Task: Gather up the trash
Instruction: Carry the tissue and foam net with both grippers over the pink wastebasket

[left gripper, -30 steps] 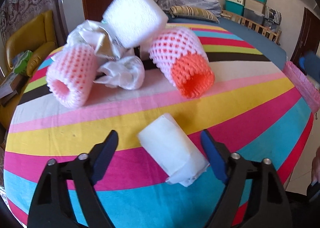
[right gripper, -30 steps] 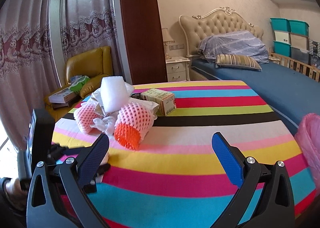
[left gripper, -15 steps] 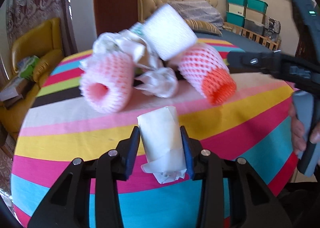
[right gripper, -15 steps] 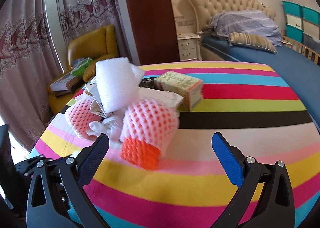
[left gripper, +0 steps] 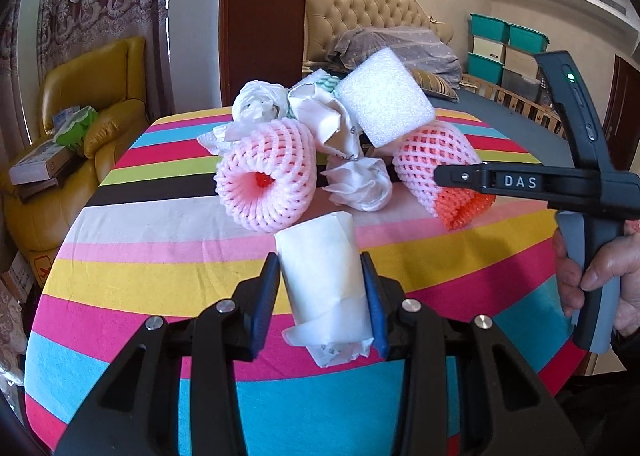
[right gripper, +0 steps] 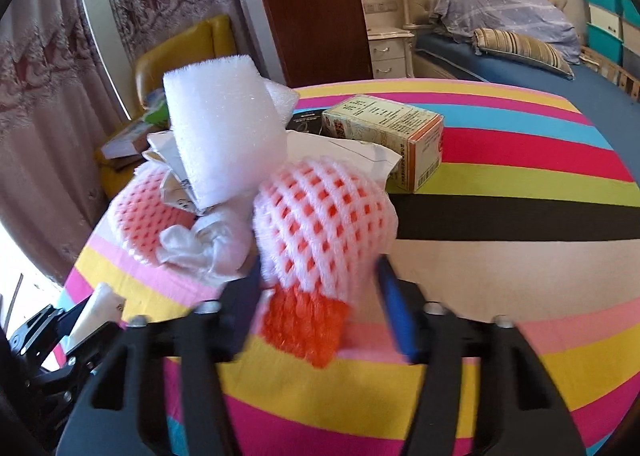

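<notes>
Now, label by label, what my two hand-held grippers face.

Left gripper (left gripper: 322,292): clenched on a white paper roll (left gripper: 324,280); my blue pads press both its sides, and the roll points away from me above the striped tablecloth (left gripper: 160,280).

Right gripper (right gripper: 320,298): its jaws have just been closing around a foam net sleeve (right gripper: 320,228), pink-white with an orange end. The picture is blurred, and the right pad looks just clear of the sleeve, so I cannot tell that it is gripped.

Right hand (left gripper: 592,280): wrapped around the gripper handle at the table's edge.

Trash pile: a second pink net sleeve (left gripper: 266,184), a white foam block (left gripper: 382,104) on top, and crumpled white paper (left gripper: 358,184) between the sleeves, all touching.

Behind the pile: a small cardboard box (right gripper: 390,136) lying on the cloth.

Background: a yellow armchair (left gripper: 92,108) and a bed (right gripper: 500,36).
</notes>
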The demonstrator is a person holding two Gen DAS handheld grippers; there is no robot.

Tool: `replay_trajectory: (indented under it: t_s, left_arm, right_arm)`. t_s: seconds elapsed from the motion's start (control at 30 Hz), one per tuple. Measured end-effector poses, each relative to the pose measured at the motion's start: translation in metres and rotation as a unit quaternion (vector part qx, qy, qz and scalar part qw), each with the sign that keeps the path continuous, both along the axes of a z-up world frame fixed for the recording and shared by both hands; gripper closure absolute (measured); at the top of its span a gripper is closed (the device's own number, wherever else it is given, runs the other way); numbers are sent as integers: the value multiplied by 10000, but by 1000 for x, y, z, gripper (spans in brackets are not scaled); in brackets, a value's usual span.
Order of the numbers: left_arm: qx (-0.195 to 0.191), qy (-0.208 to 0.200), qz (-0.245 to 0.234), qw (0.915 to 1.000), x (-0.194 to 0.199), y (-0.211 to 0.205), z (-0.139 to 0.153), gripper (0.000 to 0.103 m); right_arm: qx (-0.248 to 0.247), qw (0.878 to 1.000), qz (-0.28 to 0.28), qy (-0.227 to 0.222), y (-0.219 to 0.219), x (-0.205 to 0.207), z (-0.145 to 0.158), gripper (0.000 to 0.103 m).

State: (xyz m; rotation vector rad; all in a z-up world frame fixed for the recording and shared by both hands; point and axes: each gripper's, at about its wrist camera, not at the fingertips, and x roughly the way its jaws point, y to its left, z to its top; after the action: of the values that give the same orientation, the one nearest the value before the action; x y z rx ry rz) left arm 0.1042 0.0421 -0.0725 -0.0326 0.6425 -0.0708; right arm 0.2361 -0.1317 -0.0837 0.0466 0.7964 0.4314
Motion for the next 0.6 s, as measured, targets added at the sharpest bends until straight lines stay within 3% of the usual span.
replay_trajectory:
  t_s: [0.07,0.17,0.43,0.6]
  left_arm:
    - [23,-36,-17,10000,0,-2,1,64]
    - [52,-141,-86,9999,-2,-8,7,64]
    - [184,-331,-415,9984,-7,-39,20,64]
    - [354,-202,-646,9971,0,-63,13,64]
  right_arm:
    - [28,9999,-12,-109,-6,-8,3,69]
    - [124,9996,-39,-241,-20,-23,10,74]
    - [260,9975,-220,-626,-64,-65,24,75]
    - [344,9977,-322,-482,-81,-74,16,75]
